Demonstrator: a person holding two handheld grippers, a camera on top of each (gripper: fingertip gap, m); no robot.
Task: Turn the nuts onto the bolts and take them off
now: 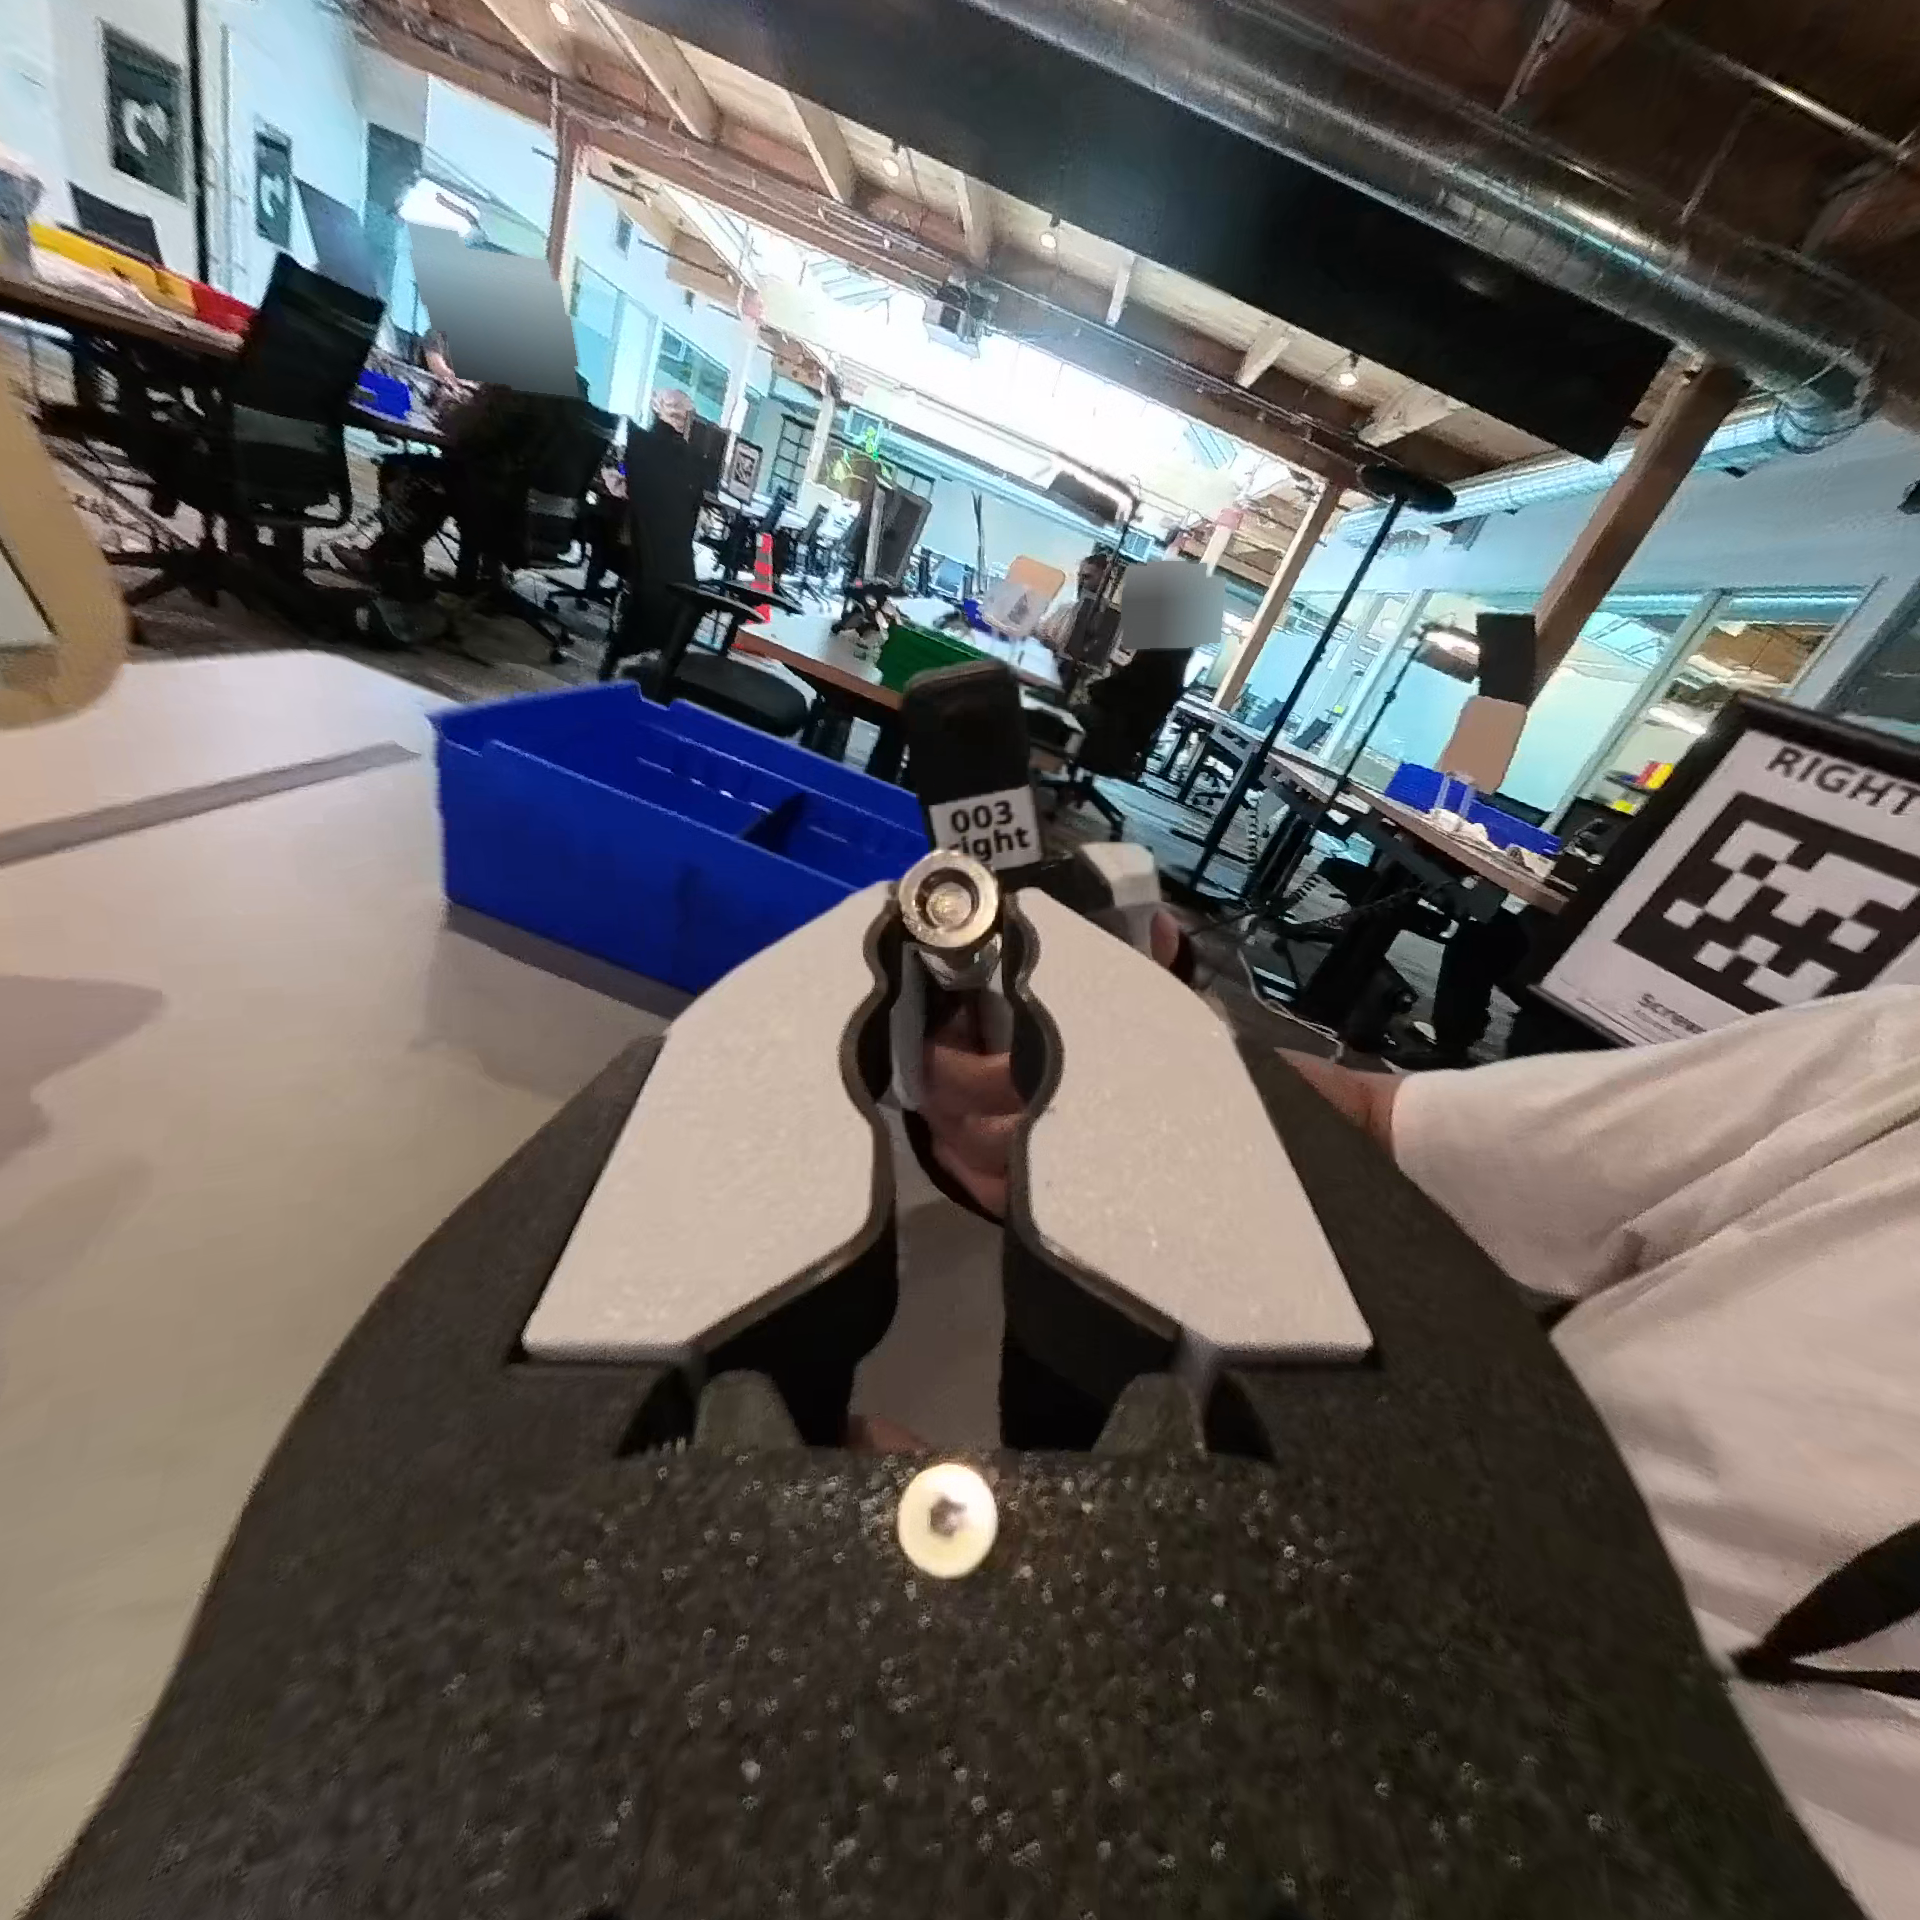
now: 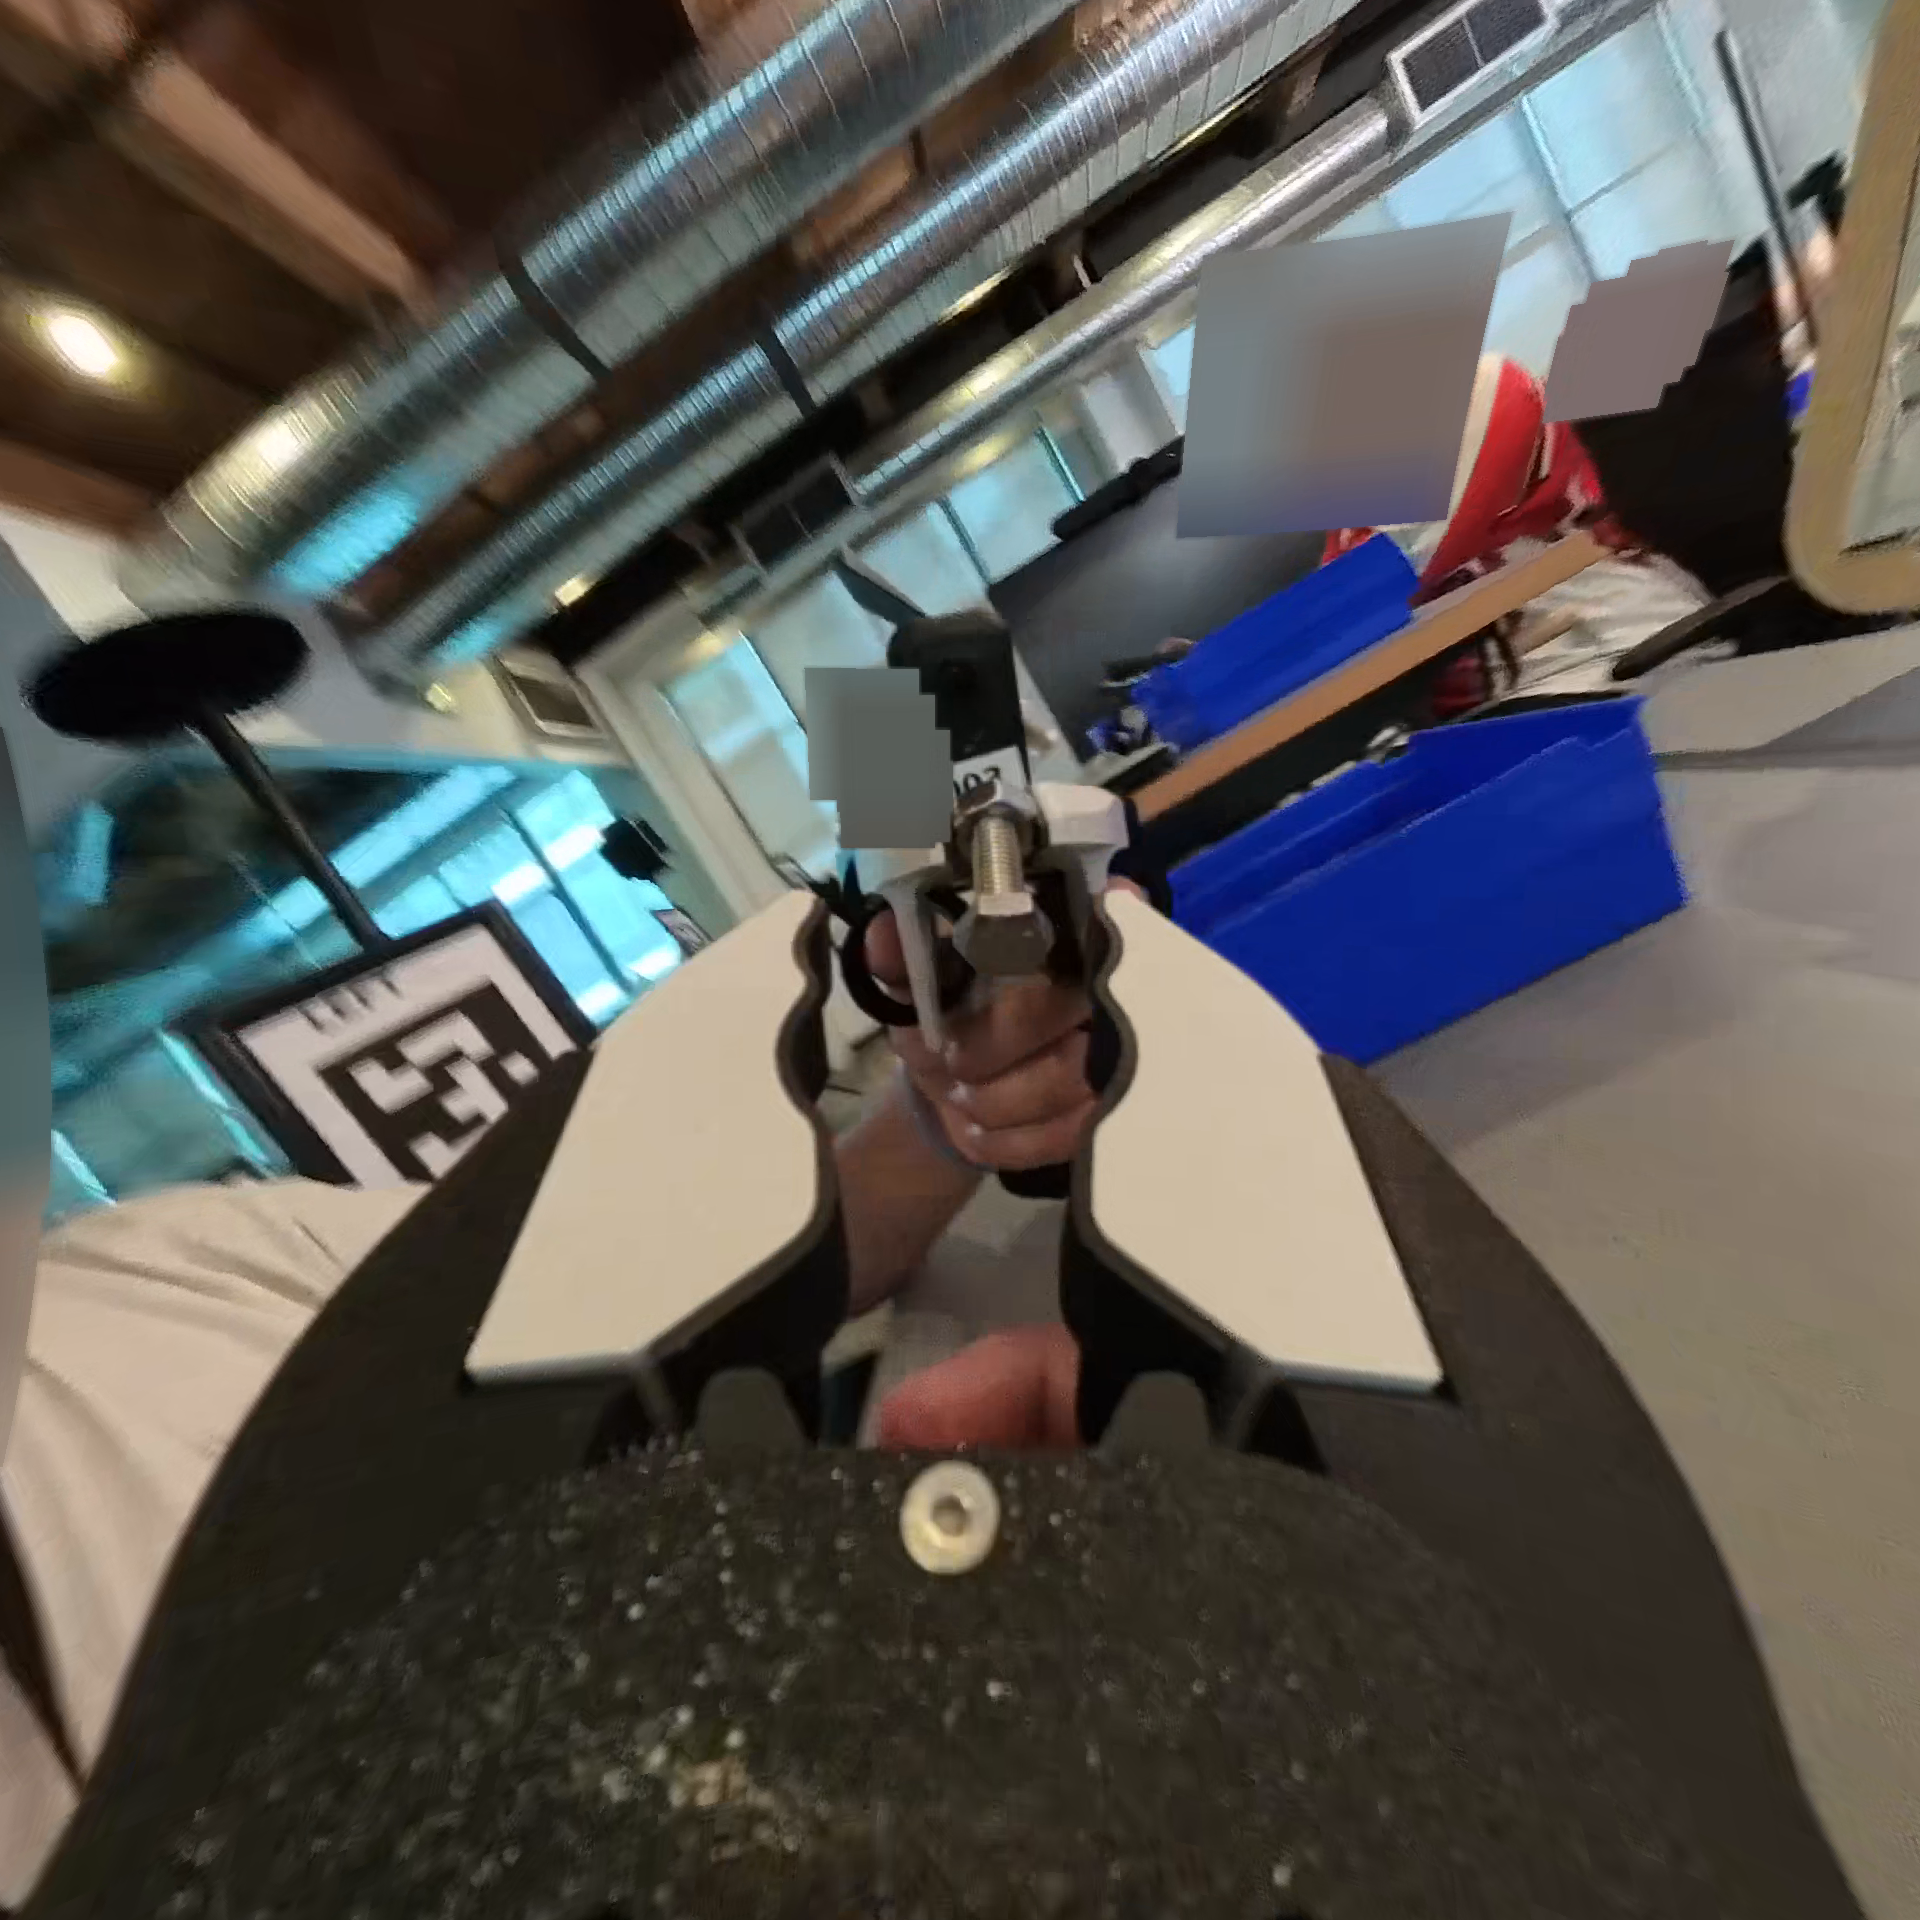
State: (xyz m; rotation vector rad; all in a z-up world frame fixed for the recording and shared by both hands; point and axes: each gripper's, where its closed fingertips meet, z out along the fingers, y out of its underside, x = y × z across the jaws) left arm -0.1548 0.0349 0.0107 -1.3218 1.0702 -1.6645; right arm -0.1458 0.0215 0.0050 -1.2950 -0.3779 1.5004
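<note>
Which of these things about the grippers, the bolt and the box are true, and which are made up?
1. The right gripper pinches the bolt by its hex head. True.
2. The bin on the table is red. False: the bin is blue.
3. The bolt lies flat on the table. False: it is held up in the air between the two grippers.
4. The left gripper is shut on the nut at the bolt's far end. True.
5. A black-and-white marker board stands nearby. True.
</note>
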